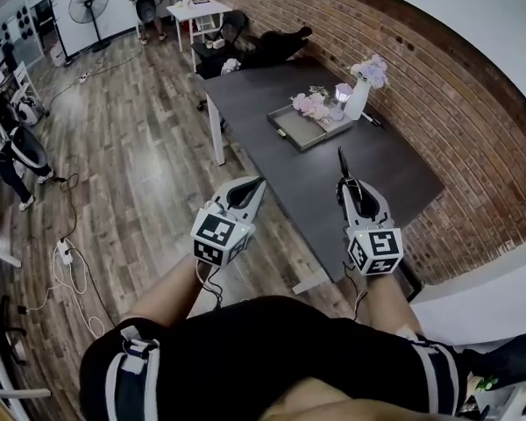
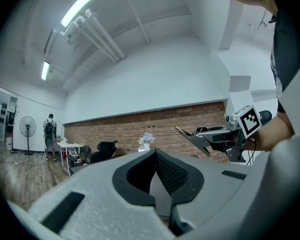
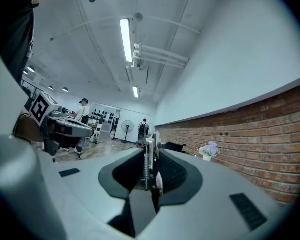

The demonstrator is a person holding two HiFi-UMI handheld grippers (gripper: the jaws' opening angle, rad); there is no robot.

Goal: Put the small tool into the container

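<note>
My right gripper (image 1: 344,182) hangs over the near end of the dark grey table (image 1: 377,174). It is shut on a thin dark small tool (image 1: 340,160) that sticks out past its tips. In the right gripper view the tool (image 3: 149,159) stands edge-on between the closed jaws. My left gripper (image 1: 258,183) is shut with nothing in it, over the floor just off the table's left edge. A shallow grey tray container (image 1: 285,130) lies farther along the table, holding pink flowers (image 1: 309,103). The left gripper view shows my right gripper (image 2: 187,135) off to its right.
A white vase of flowers (image 1: 358,102) stands beside the tray near the brick wall (image 1: 438,103). Black chairs (image 1: 272,46) sit at the table's far end. A white table (image 1: 197,11), a fan (image 1: 89,3), people (image 1: 17,152) and floor cables (image 1: 70,261) are to the left.
</note>
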